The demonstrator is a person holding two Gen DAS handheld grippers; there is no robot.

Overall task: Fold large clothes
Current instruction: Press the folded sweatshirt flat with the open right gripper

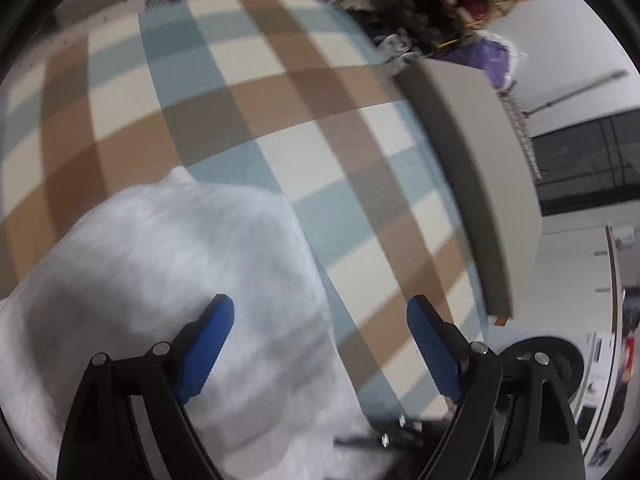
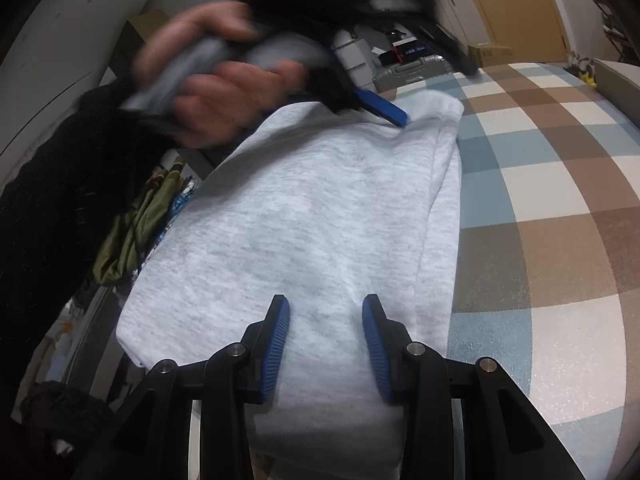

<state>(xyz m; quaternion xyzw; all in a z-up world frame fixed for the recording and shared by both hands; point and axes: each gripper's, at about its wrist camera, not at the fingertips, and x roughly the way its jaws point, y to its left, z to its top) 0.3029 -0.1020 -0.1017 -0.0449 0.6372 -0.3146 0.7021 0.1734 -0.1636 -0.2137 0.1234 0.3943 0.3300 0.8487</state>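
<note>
Dim indoor light, motion blur, fisheye-warped edges.

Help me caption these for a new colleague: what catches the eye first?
A folded light grey garment lies on a bed covered in a blue, brown and cream checked sheet. The right gripper hangs over its near end, jaws apart, while a blurred hand holds the left gripper over the far end.

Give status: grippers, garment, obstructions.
Left gripper open, empty, over grey garment. Right gripper open above it. Garment folded on checked bed. Nothing in the way.
</note>
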